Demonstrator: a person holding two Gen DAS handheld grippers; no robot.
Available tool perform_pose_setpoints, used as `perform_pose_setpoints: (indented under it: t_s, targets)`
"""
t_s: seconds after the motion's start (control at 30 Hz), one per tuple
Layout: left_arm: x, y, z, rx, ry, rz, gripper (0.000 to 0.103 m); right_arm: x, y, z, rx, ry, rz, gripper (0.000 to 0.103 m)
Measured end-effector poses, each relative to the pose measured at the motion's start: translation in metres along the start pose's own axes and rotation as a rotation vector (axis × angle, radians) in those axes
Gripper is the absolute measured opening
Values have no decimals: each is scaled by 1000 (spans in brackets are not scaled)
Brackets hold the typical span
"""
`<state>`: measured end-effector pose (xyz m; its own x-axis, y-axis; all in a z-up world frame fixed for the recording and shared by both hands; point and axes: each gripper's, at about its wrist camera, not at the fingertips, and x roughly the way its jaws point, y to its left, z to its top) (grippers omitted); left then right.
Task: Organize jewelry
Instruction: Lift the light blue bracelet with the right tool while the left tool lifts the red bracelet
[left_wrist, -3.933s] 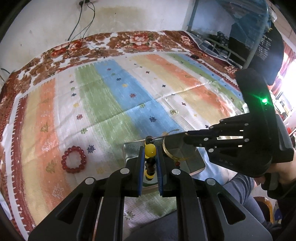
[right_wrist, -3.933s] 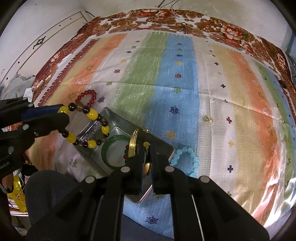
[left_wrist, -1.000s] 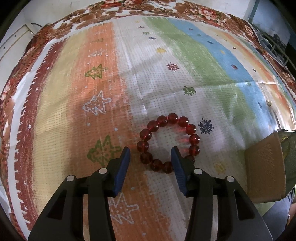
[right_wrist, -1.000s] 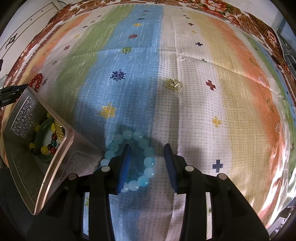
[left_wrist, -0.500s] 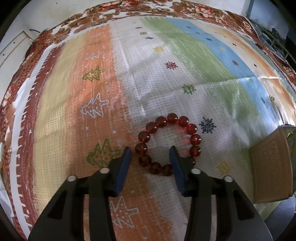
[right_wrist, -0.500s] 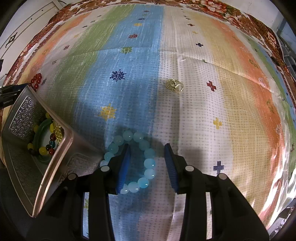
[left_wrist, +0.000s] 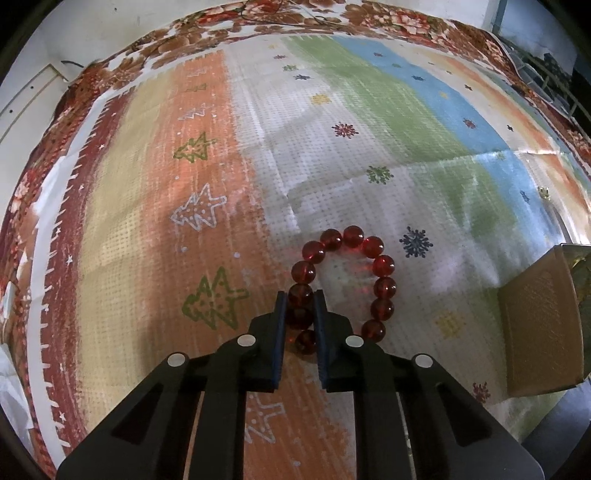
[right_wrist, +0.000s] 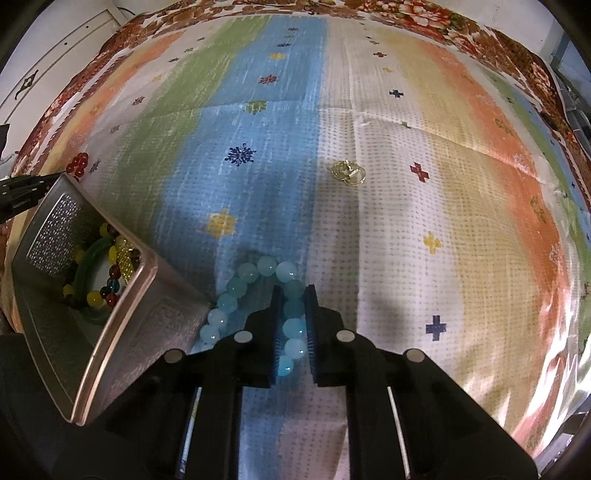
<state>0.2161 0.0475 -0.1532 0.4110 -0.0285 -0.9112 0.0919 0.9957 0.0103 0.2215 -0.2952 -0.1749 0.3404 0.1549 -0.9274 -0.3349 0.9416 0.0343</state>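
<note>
A red bead bracelet (left_wrist: 380, 266) lies on the striped cloth in the left wrist view. My left gripper (left_wrist: 300, 295) is closing, and its blue pads press on the beads at the ring's near-left side. In the right wrist view a pale blue bead bracelet (right_wrist: 247, 275) lies beside the open metal box (right_wrist: 147, 317). The right gripper (right_wrist: 293, 291) is closing too, with its pads squeezing the beads on the ring's right side. Inside the box rest a green bangle (right_wrist: 86, 258) and yellow and dark beads.
A small gold trinket (right_wrist: 348, 171) lies on the cloth beyond the blue bracelet. The metal box (left_wrist: 535, 321) stands at the right edge of the left wrist view. The patterned cloth (left_wrist: 207, 155) stretches far ahead, with a floral border at the back.
Both grippers have closed from wide open onto their bracelets, left on red beads, right on blue beads. Neither hand has shifted.
</note>
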Motion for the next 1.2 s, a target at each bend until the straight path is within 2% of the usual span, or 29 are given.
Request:
perform_pose_setpoints:
  t_s: [0.6, 1.2]
  targets:
    - [-34, -9, -3, -1, -50, -23, 13, -30, 7, -5, -18, -46, 2, 13]
    - [-76, -20, -7, 41, -103, -35, 13, -70, 17, -9, -33, -104, -11, 13]
